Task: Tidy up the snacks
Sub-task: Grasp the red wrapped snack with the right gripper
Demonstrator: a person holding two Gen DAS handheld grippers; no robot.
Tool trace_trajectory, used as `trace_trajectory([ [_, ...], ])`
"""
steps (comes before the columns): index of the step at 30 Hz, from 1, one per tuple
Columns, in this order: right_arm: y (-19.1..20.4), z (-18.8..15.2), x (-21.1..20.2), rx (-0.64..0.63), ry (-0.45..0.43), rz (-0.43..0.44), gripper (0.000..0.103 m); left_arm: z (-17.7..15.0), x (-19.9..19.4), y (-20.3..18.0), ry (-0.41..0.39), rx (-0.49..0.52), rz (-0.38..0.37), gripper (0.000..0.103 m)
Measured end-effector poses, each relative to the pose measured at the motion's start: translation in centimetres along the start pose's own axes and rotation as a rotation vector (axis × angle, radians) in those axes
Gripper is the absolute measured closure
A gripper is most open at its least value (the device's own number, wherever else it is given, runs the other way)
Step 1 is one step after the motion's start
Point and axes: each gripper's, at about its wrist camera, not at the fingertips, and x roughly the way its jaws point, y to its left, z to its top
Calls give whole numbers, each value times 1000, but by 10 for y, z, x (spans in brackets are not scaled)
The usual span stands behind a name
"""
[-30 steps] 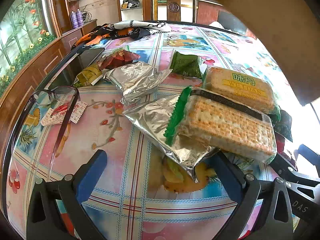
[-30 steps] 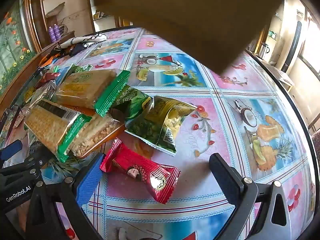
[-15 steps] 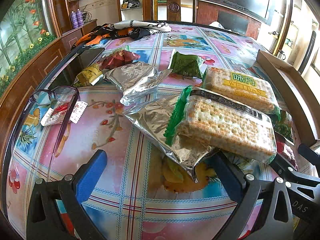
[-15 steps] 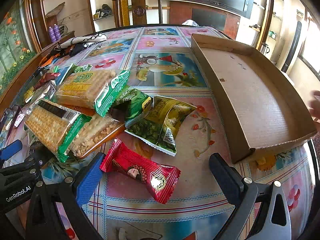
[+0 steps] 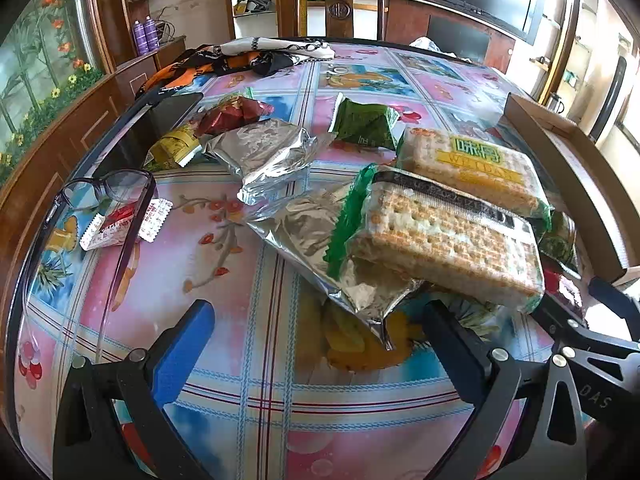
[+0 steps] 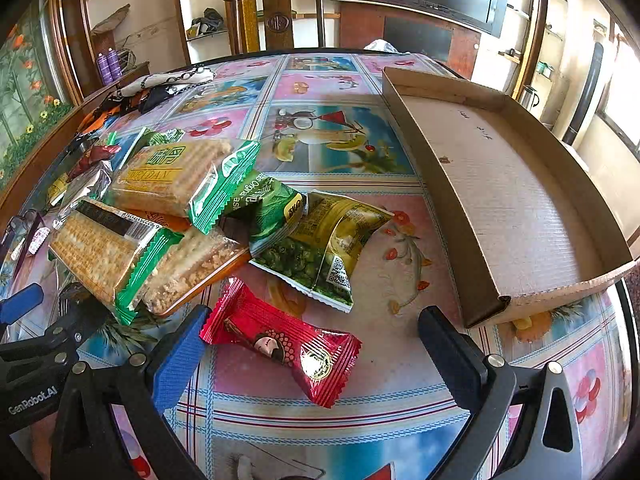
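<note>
Both grippers, left (image 5: 316,340) and right (image 6: 312,344), were held spread wide and empty above the table (image 6: 400,408). Just beyond the right one lay a red packet (image 6: 280,344), past it piled cracker packs (image 6: 176,176). Nothing was seen in the cardboard tray (image 6: 520,200) to the right.

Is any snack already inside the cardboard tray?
No, the cardboard tray shows only its bare floor; every snack, like the red candy packet, lies on the table.
</note>
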Motion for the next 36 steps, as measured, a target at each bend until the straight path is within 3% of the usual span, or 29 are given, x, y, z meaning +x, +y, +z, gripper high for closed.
trace_trajectory([
  [3, 0, -1, 0, -28, 13, 17, 0, 0, -5, 3, -14, -16, -23, 0],
  [9, -11, -11, -12, -221, 81, 182, 0, -1, -19, -1, -68, -2, -57, 1],
  [13, -21, -21, -23, -226, 63, 298, 6, -1, -29, 1, -111, -10, -77, 10],
  [14, -19, -20, -22, -228, 62, 308, 15, -1, -30, 4, -109, -19, -85, 16],
  [16, -21, -19, -23, -234, 74, 324, 19, -2, -31, 9, -91, -39, -106, 19],
  [19, -19, -10, -19, -268, 64, 338, 21, -4, -36, 18, -73, -66, -151, 19],
  [22, -20, -1, -10, -279, 57, 392, 33, -5, -45, 20, -85, -62, -152, 19],
  [24, -17, 2, -7, -286, 51, 380, 39, -6, -51, 20, -91, -56, -150, 19],
  [29, 1, -10, -19, -353, 70, 426, 44, -3, -55, 22, -64, -68, -168, 19],
  [32, 6, -18, -26, -368, 106, 498, 44, 0, -58, 24, -65, -82, -164, 19],
  [36, 3, -14, -25, -372, 78, 471, 44, 2, -56, 27, -42, -107, -181, 19],
])
